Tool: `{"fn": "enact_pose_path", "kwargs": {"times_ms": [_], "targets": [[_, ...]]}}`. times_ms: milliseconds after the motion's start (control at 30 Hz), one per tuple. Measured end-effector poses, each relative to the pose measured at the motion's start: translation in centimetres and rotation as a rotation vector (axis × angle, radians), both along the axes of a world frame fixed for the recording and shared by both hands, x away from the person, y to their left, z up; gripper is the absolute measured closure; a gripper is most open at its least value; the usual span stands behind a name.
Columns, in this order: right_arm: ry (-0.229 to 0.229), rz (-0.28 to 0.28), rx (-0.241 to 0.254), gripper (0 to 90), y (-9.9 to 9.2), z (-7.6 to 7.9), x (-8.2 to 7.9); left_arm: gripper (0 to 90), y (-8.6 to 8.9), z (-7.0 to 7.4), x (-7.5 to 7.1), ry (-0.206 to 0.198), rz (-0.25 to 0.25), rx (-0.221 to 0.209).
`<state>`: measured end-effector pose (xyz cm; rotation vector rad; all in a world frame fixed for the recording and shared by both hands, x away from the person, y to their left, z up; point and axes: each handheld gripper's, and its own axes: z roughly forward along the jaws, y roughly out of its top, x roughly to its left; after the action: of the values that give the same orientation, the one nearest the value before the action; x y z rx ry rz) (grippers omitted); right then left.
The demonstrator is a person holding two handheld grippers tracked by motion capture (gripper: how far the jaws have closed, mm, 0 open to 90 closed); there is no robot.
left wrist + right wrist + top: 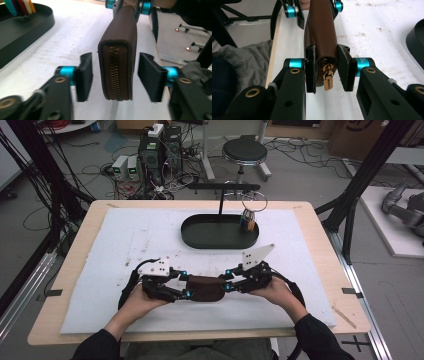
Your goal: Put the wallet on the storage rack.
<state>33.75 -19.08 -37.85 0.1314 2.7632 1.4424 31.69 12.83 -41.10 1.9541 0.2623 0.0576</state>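
A brown zipped pouch (205, 288) hangs between my two grippers, just above the white mat (125, 245) near the table's front. My right gripper (228, 280) is shut on its right end. In the right gripper view the pads (310, 71) press both sides of the pouch (322, 32), and the brass zip pull (327, 80) dangles between them. My left gripper (186, 285) is open around the other end. In the left gripper view the pouch (117, 62) stands on edge, zip toward the camera, with a gap to each of the pads (83, 75).
A black oval tray (200, 237) sits at the mat's far middle, with a cup of coloured pens (248, 222) at its right end and a thin stand with a wire ring (254, 201) behind. A stool (244, 151) and cabling lie beyond the table.
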Motion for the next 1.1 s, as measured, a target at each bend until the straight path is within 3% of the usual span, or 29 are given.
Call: {"fn": "enact_pose_path", "kwargs": {"times_ms": [133,300,500,533,600,700,767,833,1100], "targets": [[0.006,-0.002,0.021,71.2,-0.3,0.2,0.0,61.1,0.2,0.2,0.0,0.004,-0.019,-0.044],[0.004,-0.008,0.049,69.0,-0.5,0.5,0.0,65.1,0.5,0.4,0.1,0.000,-0.027,-0.098],[0.052,-0.083,0.134,54.8,-1.3,0.9,0.5,66.9,0.8,0.9,-0.1,-0.034,-0.005,-0.169],[0.087,-0.089,0.165,53.5,-1.7,0.8,0.8,67.0,0.9,0.9,-0.1,-0.035,-0.001,-0.188],[0.108,-0.101,0.187,49.2,-1.9,0.6,0.9,67.1,1.1,1.1,-0.1,-0.036,0.004,-0.240],[0.133,-0.099,0.189,49.1,-1.6,0.3,1.0,67.1,1.1,1.3,-0.1,-0.039,0.008,-0.252],[0.140,-0.070,0.184,64.3,-1.3,0.2,1.0,67.0,1.0,1.3,-0.2,-0.044,0.015,-0.250],[0.118,-0.066,0.176,68.4,-1.3,0.3,0.7,66.7,1.1,1.3,-0.1,-0.034,0.013,-0.255],[0.098,-0.050,0.187,73.4,-1.6,0.5,0.7,60.0,0.7,1.9,-0.2,-0.046,0.006,-0.227]]}}
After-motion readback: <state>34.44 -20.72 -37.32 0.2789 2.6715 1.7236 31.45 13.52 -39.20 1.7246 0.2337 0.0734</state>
